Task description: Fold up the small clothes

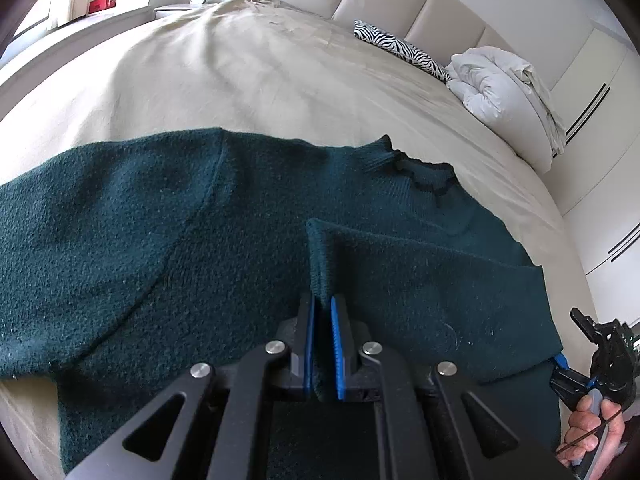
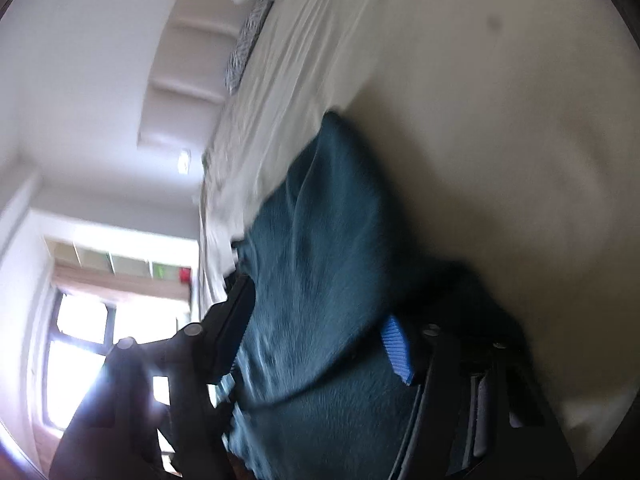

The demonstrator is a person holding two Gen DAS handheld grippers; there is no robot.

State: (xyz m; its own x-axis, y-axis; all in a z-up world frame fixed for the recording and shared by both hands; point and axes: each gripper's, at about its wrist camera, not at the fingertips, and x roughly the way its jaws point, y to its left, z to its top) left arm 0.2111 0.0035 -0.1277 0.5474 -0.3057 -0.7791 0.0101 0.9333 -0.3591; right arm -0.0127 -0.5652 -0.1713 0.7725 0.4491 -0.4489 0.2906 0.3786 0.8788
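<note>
- One fold looks under way and nothing is finished yet: the dark green sweater (image 1: 140, 240) lies spread across the beige bed (image 1: 248, 80), its neck (image 1: 416, 168) toward the headboard.
- One sleeve (image 1: 420, 264) has been brought over the body of the sweater, its cuff end rising into the left hand-held gripper (image 1: 323, 320), whose blue pads are closed tight on the knit.
- In the right wrist view, the right hand-held gripper (image 2: 316, 344) stands with its jaws partly apart and a thick bunch of the sweater between them. That picture is blurred, so I cannot tell whether the pads press on the cloth.
- In the left wrist view the right hand-held gripper sits at the near right edge of the sweater, held in the person's hand (image 1: 592, 428).
- Still to do, as I judge it: lay this sleeve flat, bring in the other sleeve at the left, then fold the body over into a compact bundle.
- A white duvet (image 1: 504, 80) and a zebra-print pillow (image 1: 400, 50) lie well apart from the sweater.
</note>
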